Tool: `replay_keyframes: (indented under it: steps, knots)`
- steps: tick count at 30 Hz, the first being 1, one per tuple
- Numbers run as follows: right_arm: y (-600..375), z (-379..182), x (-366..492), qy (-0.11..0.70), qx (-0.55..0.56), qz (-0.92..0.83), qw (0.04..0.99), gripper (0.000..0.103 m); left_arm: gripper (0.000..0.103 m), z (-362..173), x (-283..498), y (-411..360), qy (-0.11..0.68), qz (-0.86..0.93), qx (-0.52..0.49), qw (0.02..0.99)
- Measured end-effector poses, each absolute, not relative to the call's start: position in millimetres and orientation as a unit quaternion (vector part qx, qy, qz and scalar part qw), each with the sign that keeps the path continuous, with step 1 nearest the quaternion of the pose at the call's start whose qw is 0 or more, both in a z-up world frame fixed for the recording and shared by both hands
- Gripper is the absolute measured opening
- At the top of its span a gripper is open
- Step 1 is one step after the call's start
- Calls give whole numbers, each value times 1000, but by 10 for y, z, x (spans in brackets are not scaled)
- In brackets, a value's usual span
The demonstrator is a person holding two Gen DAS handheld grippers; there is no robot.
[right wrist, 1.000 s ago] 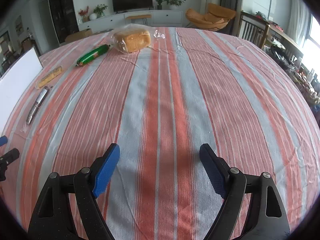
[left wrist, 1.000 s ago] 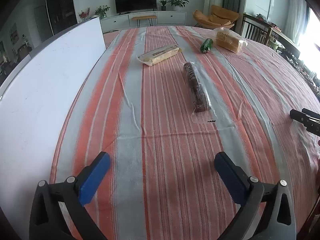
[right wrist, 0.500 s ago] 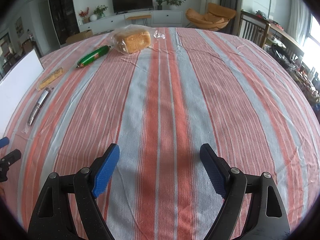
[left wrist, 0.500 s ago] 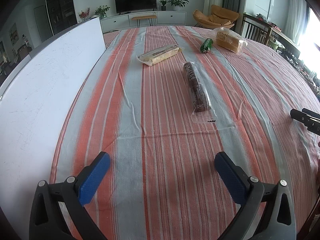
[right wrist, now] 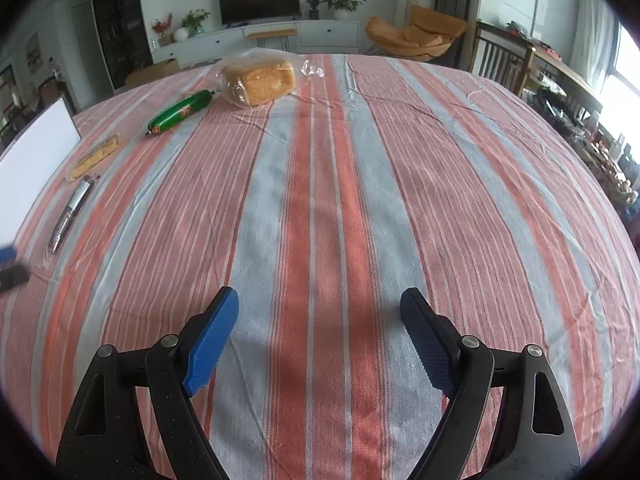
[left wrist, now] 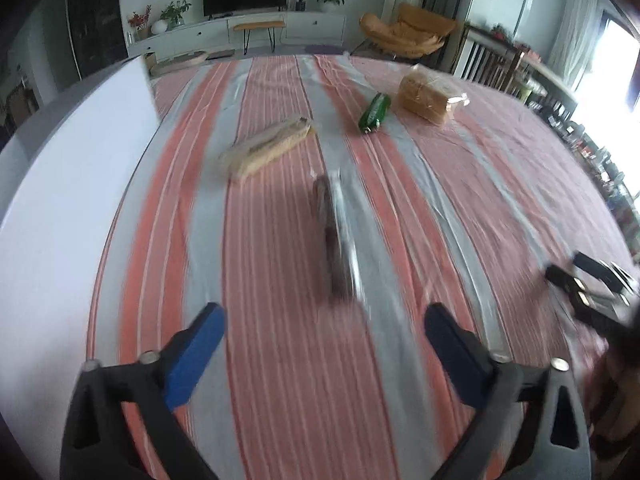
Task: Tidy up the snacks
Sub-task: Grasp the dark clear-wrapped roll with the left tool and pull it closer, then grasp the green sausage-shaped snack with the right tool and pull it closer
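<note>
Snacks are spread over the far-left part of a big table under a striped tablecloth [right wrist: 320,200], orange-red and pale grey-blue bands running away from the cameras, a bit wrinkled toward the far end. Four of them: a bagged bread loaf [right wrist: 258,80] farthest back, a green sausage-shaped pack [right wrist: 182,112] just near-left of it, then a long pale cracker pack [left wrist: 266,148], and nearest, a dark biscuit roll in clear wrap [left wrist: 334,236]. All lie flat on the cloth, apart from each other. The left wrist view is motion-blurred, so the roll is smeared there.

A white board [left wrist: 68,208] runs along the left side of the table.

The left gripper [left wrist: 320,332] hangs over the cloth with the dark roll just ahead of it; its blue pads [left wrist: 196,352] are wide but closing, with nothing between them. The right gripper [right wrist: 318,320] sits over bare cloth nearer the middle of the table, spread wide and gripping nothing, well away from every snack.

Room behind is a living room: black TV [right wrist: 259,0] on a long white cabinet [right wrist: 260,38], potted plants [right wrist: 340,0] on top, an orange lounge chair [right wrist: 416,36] to the right, dark wooden chairs [right wrist: 500,64] and a bright window on the far right.
</note>
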State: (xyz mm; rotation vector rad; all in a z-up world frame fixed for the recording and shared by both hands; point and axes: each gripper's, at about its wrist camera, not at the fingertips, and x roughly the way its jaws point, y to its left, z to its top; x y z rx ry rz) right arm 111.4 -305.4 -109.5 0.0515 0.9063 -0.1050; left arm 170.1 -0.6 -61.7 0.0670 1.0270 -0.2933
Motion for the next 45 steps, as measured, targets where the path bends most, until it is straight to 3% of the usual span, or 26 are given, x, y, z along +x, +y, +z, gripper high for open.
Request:
replay_keyframes:
  steps: [2, 3, 5, 6, 15, 16, 17, 18, 20, 22, 23, 28, 33, 36, 38, 45]
  knots:
    - [-3057, -1095, 1114, 438, 25, -51, 897, 85, 65, -662, 1915, -73, 505, -126, 32, 853]
    - [-3055, -1095, 1115, 438, 25, -51, 897, 85, 60, -690, 1991, -85, 512, -120, 27, 850]
    - [-3055, -1095, 1115, 438, 25, -51, 897, 85, 27, -719, 2071, -80, 508, -109, 21, 854]
    - [-3054, -1095, 1115, 438, 26, -51, 897, 85, 19, -721, 2063, -63, 505, -112, 21, 855]
    - [-3056, -1103, 1114, 437, 30, -46, 898, 86, 19, -686, 1420, 582, 500, -83, 6, 862]
    - [-3056, -1103, 1112, 437, 30, -46, 898, 86, 22, -703, 1389, 638, 500, -82, -3, 862]
    - [-3056, -1102, 1112, 437, 30, -46, 898, 86, 35, -723, 1385, 666, 499, -83, -9, 862]
    - [-3055, -1102, 1112, 437, 30, -46, 898, 86, 40, -739, 1387, 677, 492, -88, -13, 866]
    - [-3052, -1102, 1112, 437, 29, -46, 898, 86, 83, -778, 1407, 677, 479, -78, -6, 874]
    - [-3056, -1102, 1112, 437, 31, -46, 898, 87, 85, -850, 1438, 650, 463, -59, 16, 884]
    - [-3054, -1102, 1113, 438, 30, -46, 897, 87, 91, -879, 1437, 638, 450, -54, 30, 891]
    - [-3001, -1121, 1174, 450, 21, -41, 892, 95, 103, -925, 1532, 664, 457, -54, 23, 887]
    - [-2846, -1064, 1576, 487, 55, -24, 871, 95, 103, -909, 1555, 640, 458, -53, 25, 887]
    - [-2677, -959, 2164, 491, 180, 33, 852, 93, 103, -910, 1555, 640, 458, -54, 25, 887]
    - [-2507, -925, 2541, 493, 207, 45, 844, 92, 103, -912, 1556, 639, 458, -54, 25, 887]
    - [-1897, -985, 3469, 500, 163, 10, 851, 87, 103, -920, 1561, 642, 458, -54, 25, 887]
